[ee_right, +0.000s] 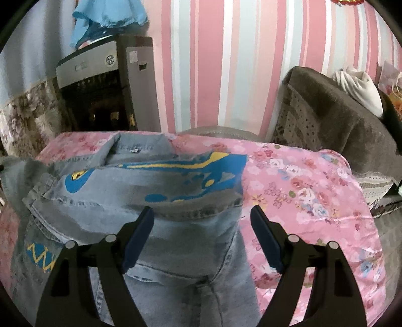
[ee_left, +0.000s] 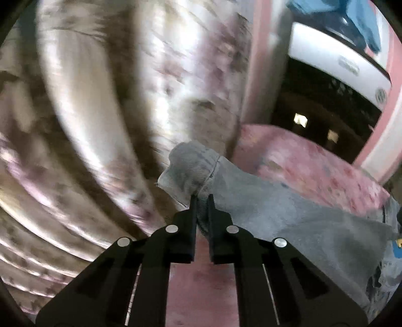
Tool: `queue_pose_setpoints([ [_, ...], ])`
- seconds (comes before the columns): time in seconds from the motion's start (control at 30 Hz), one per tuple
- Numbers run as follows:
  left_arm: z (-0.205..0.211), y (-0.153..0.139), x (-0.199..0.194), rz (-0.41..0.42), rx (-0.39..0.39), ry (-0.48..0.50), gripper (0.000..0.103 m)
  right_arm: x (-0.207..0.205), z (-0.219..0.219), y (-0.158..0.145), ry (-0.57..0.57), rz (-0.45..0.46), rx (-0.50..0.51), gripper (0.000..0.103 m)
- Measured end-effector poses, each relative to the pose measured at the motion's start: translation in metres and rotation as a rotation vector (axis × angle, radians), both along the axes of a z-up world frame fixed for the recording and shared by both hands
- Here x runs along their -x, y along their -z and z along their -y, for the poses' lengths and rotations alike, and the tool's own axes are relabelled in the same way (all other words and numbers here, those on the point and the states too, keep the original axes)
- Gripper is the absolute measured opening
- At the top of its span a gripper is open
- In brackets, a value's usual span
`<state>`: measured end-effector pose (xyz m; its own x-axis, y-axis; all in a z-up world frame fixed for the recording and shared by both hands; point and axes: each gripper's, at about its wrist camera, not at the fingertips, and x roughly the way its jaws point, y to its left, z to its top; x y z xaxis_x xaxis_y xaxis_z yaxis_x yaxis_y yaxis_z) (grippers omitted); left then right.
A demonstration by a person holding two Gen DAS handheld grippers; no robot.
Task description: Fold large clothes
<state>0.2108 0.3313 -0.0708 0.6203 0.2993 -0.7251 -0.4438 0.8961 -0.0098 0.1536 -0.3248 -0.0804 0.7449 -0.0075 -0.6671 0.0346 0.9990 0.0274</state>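
Note:
A light-blue denim jacket (ee_right: 155, 176) with a blue and yellow print lies spread on a pink floral bed cover (ee_right: 301, 191). In the left wrist view my left gripper (ee_left: 202, 198) is shut on the denim jacket's sleeve (ee_left: 276, 208) just behind its cuff (ee_left: 188, 171), and the cloth bunches between the two black fingers. The sleeve trails off to the right over the pink cover (ee_left: 314, 163). My right gripper (ee_right: 202, 213) stands open above the jacket's lower middle, with denim below its fingers and nothing pinched.
A grey and white appliance (ee_right: 105, 75) with a blue cloth (ee_right: 108, 15) on top stands by the pink striped wall (ee_right: 226, 63). A brown blanket (ee_right: 339, 113) covers a seat at the right. Blurred floral fabric (ee_left: 100, 100) fills the left of the left wrist view.

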Motion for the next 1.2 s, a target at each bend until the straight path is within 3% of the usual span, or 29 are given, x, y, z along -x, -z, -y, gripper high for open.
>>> queue_pose_setpoints([
  [0.13, 0.01, -0.001, 0.012, -0.005, -0.048, -0.004, 0.006, -0.012, 0.011, 0.01, 0.017, -0.064, -0.043, 0.079],
  [0.23, 0.023, -0.007, 0.023, 0.043, -0.001, 0.022, 0.006, -0.017, 0.011, 0.021, -0.001, -0.098, -0.045, 0.079],
  [0.33, 0.05, -0.025, 0.034, 0.104, 0.004, 0.094, 0.006, -0.013, 0.013, 0.019, -0.023, -0.078, -0.043, 0.079],
  [0.5, 0.129, -0.048, 0.032, 0.155, -0.004, 0.282, 0.006, -0.011, 0.031, 0.015, -0.019, -0.063, -0.094, 0.079],
  [0.6, 0.175, -0.041, 0.025, 0.136, 0.081, 0.399, 0.006, -0.007, 0.04, 0.018, -0.024, -0.064, -0.131, 0.079],
  [0.83, 0.28, -0.021, 0.012, 0.103, 0.2, 0.617, 0.006, 0.003, 0.048, 0.019, -0.034, -0.059, -0.103, 0.079],
  [1.03, 0.364, -0.032, 0.01, 0.104, 0.226, 0.801, 0.006, 0.008, 0.061, 0.013, -0.006, -0.039, -0.118, 0.079],
  [1.2, 0.416, 0.013, 0.004, -0.037, 0.205, 0.885, 0.008, 0.006, 0.064, 0.023, 0.011, -0.07, -0.125, 0.079],
])
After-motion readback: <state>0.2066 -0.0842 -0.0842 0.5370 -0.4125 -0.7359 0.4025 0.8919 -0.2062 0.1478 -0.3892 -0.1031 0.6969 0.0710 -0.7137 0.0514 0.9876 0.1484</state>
